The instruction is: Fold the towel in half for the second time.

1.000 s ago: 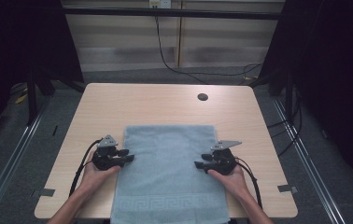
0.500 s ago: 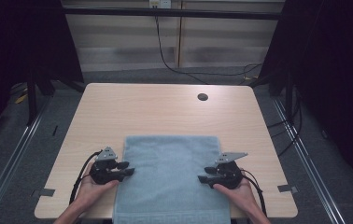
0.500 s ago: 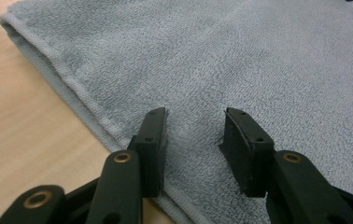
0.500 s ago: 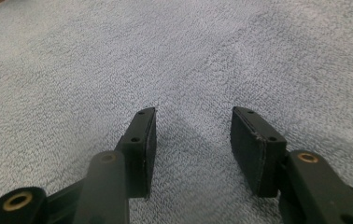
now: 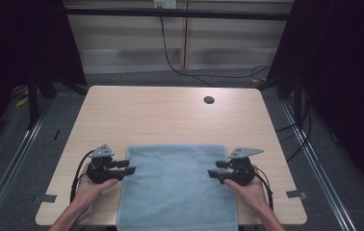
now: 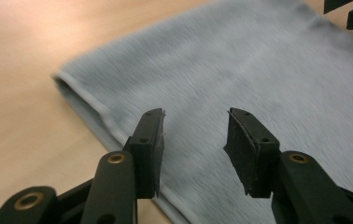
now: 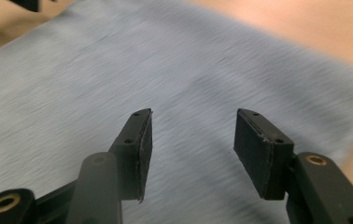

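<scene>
We see one soft, blue-grey terry towel (image 5: 177, 185), rectangular and flat, lying at the near middle of the pale wood-grain tabletop (image 5: 161, 115) and hanging over its near edge. Two black claws flank it: the left claw (image 5: 126, 167) and right claw (image 5: 214, 170), both spread wide, holding nothing.

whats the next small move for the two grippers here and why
Probably ease both inward and down to pinch the towel's side edges. The left gripper and right gripper sit open at opposite sides of the grey towel, jaws apart with nothing between them, and the towel lies flat on the table.
</scene>
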`<state>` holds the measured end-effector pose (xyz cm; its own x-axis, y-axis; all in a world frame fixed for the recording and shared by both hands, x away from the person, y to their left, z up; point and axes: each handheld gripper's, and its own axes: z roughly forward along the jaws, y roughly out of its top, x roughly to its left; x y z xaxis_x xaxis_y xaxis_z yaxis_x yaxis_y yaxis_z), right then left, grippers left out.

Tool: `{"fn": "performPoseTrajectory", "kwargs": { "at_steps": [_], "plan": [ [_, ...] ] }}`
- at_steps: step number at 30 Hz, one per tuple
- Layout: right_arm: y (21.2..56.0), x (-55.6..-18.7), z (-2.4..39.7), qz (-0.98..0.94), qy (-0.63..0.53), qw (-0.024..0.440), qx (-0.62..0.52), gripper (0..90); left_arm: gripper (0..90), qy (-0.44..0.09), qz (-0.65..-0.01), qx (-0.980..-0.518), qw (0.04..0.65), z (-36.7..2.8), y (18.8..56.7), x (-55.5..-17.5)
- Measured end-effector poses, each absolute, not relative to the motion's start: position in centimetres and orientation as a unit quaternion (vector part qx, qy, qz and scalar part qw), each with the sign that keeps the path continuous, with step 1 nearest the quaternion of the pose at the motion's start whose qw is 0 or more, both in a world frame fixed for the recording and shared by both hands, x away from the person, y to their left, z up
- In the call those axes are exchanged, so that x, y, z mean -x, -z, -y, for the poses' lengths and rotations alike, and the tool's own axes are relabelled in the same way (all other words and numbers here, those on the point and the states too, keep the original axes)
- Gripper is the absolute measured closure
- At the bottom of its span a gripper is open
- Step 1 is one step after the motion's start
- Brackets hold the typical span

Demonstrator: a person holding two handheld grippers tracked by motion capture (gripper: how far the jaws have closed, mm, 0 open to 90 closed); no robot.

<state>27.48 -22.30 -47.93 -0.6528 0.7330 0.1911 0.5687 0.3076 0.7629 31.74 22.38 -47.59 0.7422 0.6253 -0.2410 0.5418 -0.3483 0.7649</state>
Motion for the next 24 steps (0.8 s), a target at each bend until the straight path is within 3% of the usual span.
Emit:
{"fn": "performPoseTrajectory", "kwargs": {
  "at_steps": [5, 14, 24],
  "plan": [
    [47.2, -31.0, 24.0, -0.777, -0.440, 0.116, -0.434, 47.9, 54.4, -0.083, -0.363, -0.802, 0.468, -22.3, 46.5, -34.0],
    [46.8, -34.7, 24.2, -0.779, -0.429, 0.124, -0.440, 51.6, 49.0, -0.069, -0.390, -0.791, 0.467, -21.9, 47.1, -38.4],
    [50.2, -36.6, 24.7, -0.781, -0.402, 0.106, -0.466, 43.3, 38.6, -0.064, -0.403, -0.802, 0.437, -21.7, 49.7, -39.3]
  ]
}}
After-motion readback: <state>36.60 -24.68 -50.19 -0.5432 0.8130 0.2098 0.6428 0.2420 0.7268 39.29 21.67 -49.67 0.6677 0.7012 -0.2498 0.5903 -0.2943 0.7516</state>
